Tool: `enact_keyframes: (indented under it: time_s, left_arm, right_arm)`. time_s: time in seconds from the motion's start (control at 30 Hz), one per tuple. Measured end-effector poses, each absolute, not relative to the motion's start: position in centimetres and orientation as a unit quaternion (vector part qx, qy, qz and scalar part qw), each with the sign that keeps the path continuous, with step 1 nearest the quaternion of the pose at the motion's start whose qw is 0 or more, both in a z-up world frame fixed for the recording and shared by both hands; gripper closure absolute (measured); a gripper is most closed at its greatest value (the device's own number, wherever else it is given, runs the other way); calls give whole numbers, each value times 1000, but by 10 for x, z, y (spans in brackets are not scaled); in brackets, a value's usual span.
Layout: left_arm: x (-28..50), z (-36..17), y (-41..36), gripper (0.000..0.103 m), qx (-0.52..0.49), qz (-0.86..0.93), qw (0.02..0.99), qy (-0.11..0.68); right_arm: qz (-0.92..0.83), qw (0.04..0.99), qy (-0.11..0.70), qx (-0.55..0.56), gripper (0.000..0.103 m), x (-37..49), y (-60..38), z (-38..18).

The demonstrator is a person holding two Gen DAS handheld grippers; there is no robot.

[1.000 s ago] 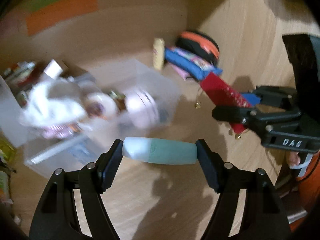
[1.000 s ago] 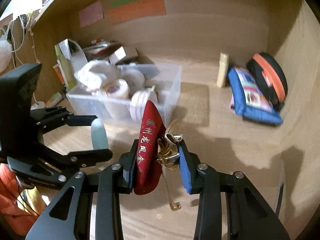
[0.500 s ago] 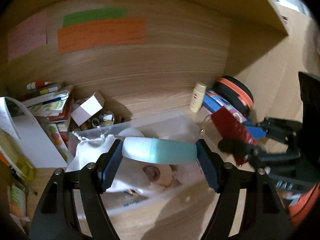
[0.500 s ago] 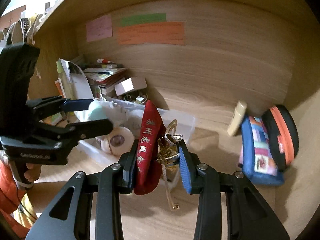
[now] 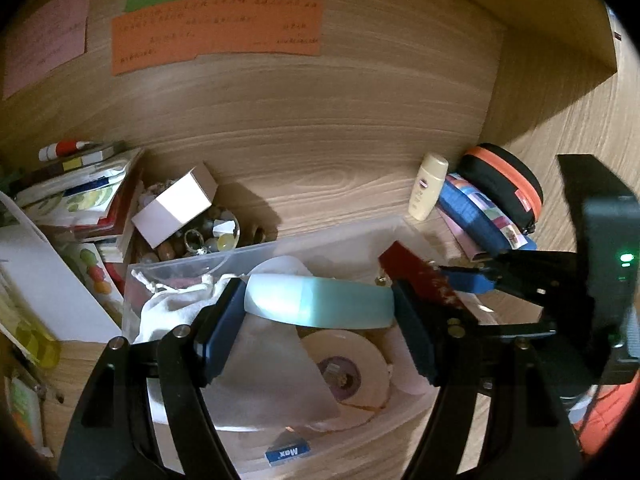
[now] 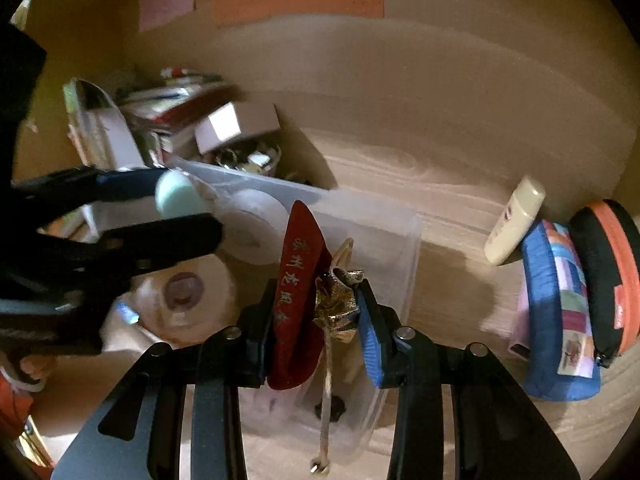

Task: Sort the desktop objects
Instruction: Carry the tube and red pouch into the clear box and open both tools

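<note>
My left gripper [image 5: 320,320] is shut on a pale mint-green tube [image 5: 318,305], held crosswise above the clear plastic bin [image 5: 192,259]. The right wrist view shows that tube [image 6: 176,199] end-on at the left. My right gripper [image 6: 318,312] is shut on a red charm pouch [image 6: 298,280] with gold trim and a hanging cord, also over the bin [image 6: 404,256]. From the left wrist view, the red pouch [image 5: 416,280] and the right gripper [image 5: 460,280] sit at the bin's right side. Tape rolls [image 5: 344,368] and a white cloth bag [image 5: 172,312] lie inside the bin.
A cream bottle [image 5: 428,192], a blue pouch [image 5: 480,220] and a black-and-orange case [image 5: 504,184] stand at the back right. Books [image 5: 80,184], a white box [image 5: 176,208] and a dish of trinkets [image 5: 200,236] crowd the back left. Coloured notes [image 5: 216,28] hang on the wooden wall.
Both grippers moved forward from the open desk to above the bin, still holding the tube and the red pouch. The bin now lies directly under them.
</note>
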State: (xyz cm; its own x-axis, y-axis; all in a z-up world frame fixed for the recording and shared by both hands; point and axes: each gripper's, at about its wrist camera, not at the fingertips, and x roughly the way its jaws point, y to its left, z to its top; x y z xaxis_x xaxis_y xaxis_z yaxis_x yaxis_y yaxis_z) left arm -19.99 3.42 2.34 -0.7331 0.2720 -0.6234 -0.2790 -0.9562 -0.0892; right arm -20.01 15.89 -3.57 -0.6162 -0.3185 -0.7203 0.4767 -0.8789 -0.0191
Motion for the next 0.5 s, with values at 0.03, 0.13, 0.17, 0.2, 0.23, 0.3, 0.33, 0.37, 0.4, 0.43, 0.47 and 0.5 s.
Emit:
enact_keyframes:
  time_s: [0.03,0.13,0.17,0.2,0.23,0.3,0.33,0.37,0.4,0.43,0.47,0.5]
  left_arm:
    - [-201,22,35,30,-334,931,149,7]
    - [-202,19,37,29,-338,930,147,15]
    - [-202,19,38,28,-338,929,149,16]
    - [-202,19,38,28,-339,928,150,14]
    - [-202,19,38,27,-340,928,152,12]
    - [-201,20,36,24,-343,926,159,1]
    - [-201,21,34,24,-344,925,163,-5]
    - [-201,22,32,23,-345,923,169,-13]
    - [-201,22,32,22,-346,922,171,-18]
    - [-201,23,30,22,-347,921,174,-24]
    - [-201,24,29,22,-348,920,177,-31]
    - [-200,26,27,22,-349,918,183,-40]
  right_arm:
    - [-893,222,106,377,71,-202,158,-37]
    - [-895,216,113,373,69,-203,158,-37]
    - [-895,214,119,372,69,-203,157,-37]
    - [-895,214,121,372,68,-202,157,-36]
    - [-894,215,123,372,67,-201,156,-35]
    - [-895,213,128,371,63,-200,155,-34]
    - [-896,211,130,369,59,-200,154,-34]
    - [-897,210,132,366,55,-199,153,-33]
    - [-898,209,133,363,53,-197,153,-32]
    - [-899,208,133,361,51,-196,153,-31]
    - [-900,209,133,360,50,-195,153,-30]
    - [-900,209,132,358,50,-193,154,-28]
